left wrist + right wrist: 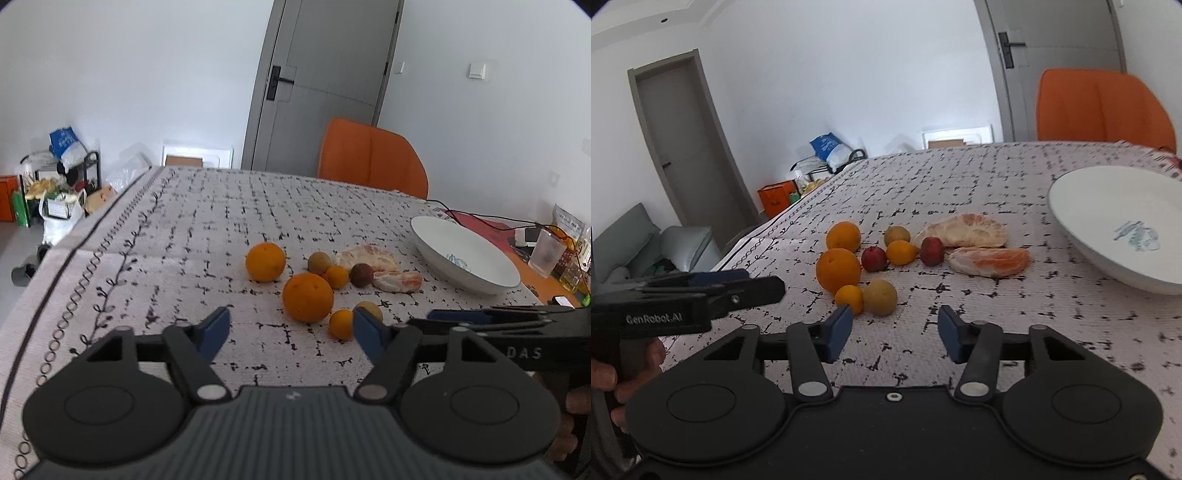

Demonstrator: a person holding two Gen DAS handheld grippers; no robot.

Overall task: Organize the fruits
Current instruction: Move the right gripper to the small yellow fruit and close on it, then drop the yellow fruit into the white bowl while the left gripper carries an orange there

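Note:
A cluster of fruit lies on the patterned tablecloth: two large oranges (307, 297) (266, 262), small tangerines (849, 298) (901, 252), a yellow-brown fruit (880, 297), red fruits (874, 258) (931, 251) and peeled pomelo pieces (964, 230) (990, 262). To their right stands an empty white bowl (1108, 206) (443, 254). My left gripper (291, 323) is open just short of the nearest large orange, with nothing between its pads. My right gripper (895, 321) is open just short of the yellow-brown fruit, holding nothing. Each gripper shows side-on in the other's view (480, 317) (746, 284).
An orange chair (373, 158) stands behind the table's far edge. Cables, a plastic cup (546, 254) and packets crowd the table's right end beyond the bowl. The table's left edge (74, 243) drops to a floor with bags and a rack.

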